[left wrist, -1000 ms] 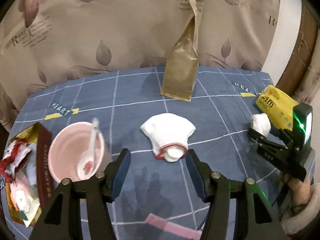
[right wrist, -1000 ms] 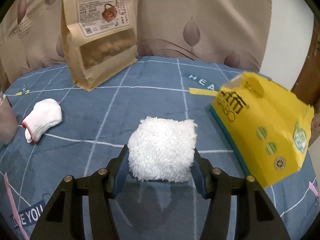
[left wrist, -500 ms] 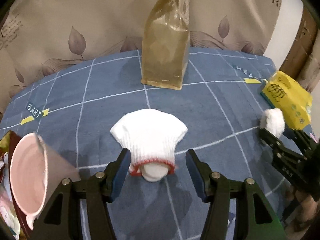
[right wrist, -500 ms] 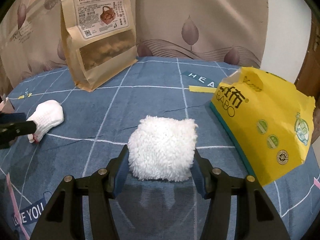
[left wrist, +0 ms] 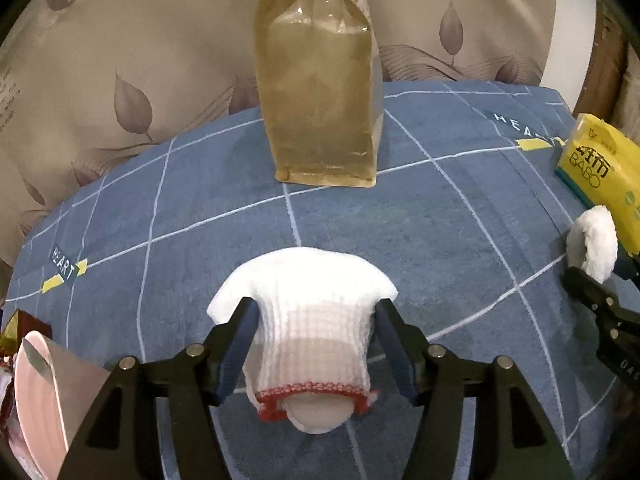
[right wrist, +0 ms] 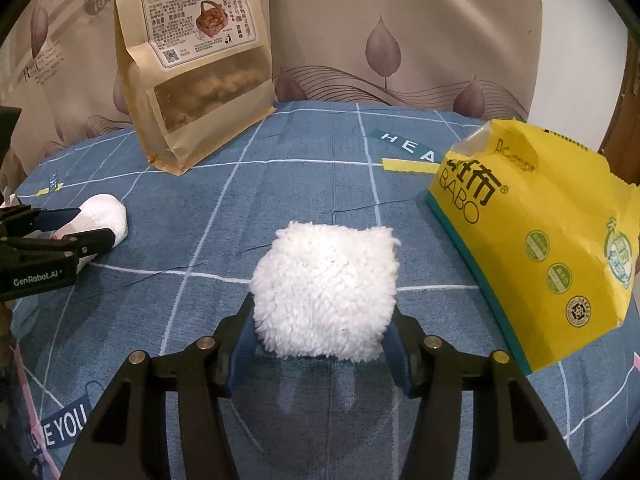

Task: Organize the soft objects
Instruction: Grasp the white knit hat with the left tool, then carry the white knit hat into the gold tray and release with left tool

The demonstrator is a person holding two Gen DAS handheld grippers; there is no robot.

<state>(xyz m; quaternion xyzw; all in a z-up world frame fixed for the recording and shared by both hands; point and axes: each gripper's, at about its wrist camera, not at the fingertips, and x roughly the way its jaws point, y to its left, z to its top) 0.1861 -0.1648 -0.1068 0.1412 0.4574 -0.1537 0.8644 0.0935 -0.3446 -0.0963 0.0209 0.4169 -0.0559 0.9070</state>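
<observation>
On the blue checked cloth, the left gripper straddles the white knitted glove with the red cuff, jaws closing in, blue pads right at its sides. Off to the right, the right gripper has the fluffy white pad clamped between its fingers, just left of the yellow tissue pack. Far behind stands a brown snack pouch

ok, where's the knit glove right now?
Left wrist view: knit glove lies on the blue cloth, between the closing left gripper fingers, in front of the brown pouch.
</observation>
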